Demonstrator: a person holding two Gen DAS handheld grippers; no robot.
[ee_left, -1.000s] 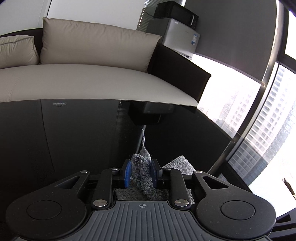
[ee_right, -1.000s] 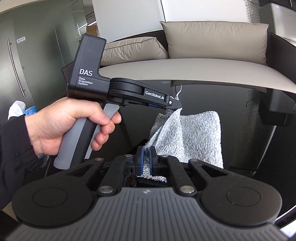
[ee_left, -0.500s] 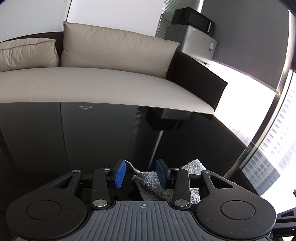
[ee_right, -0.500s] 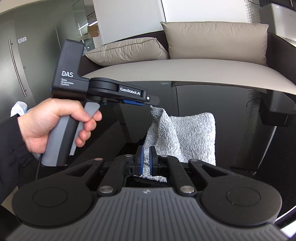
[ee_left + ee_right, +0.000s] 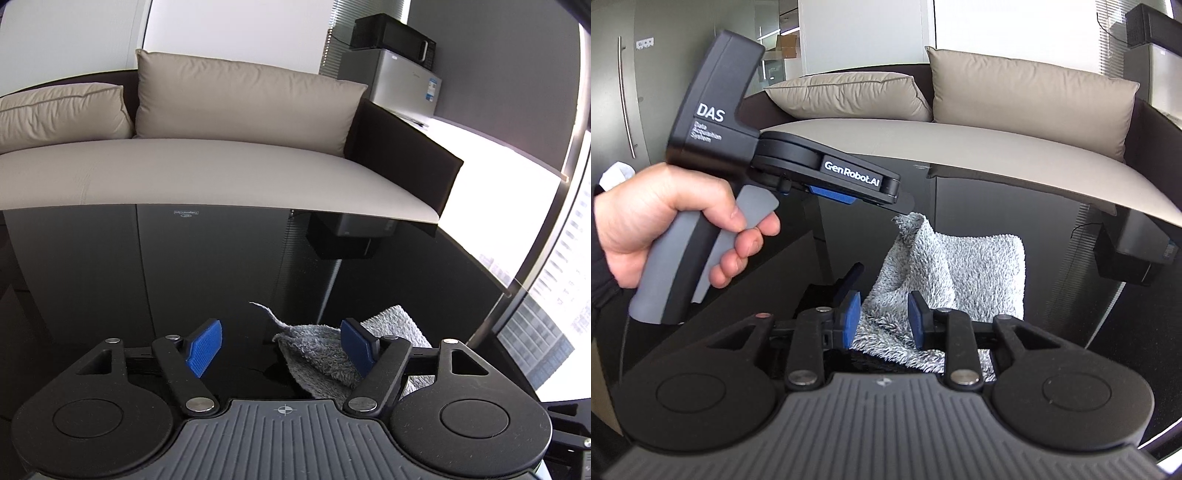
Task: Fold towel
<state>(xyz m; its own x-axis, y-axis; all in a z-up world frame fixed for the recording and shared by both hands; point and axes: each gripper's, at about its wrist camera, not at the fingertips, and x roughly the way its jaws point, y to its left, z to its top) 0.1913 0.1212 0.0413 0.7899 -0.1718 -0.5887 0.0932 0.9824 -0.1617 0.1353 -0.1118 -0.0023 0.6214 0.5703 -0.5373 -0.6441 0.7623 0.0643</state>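
A grey fluffy towel lies folded on the glossy black table, with one corner standing up at its far left. My right gripper is open, its blue pads on either side of the towel's near edge without gripping it. My left gripper is open wide; the towel's raised corner lies between the pads, close to the right pad. In the right wrist view the left gripper is held in a hand just above and left of the towel's raised corner.
A beige sofa with cushions runs behind the table's far edge. A small fridge with a microwave stands at the back right. Bright windows lie to the right. A dark box is reflected in the table.
Both grippers have opened and let go of the towel: the left first, the right just now. The lifted towel has dropped onto the table. The left gripper has pulled back to the left.
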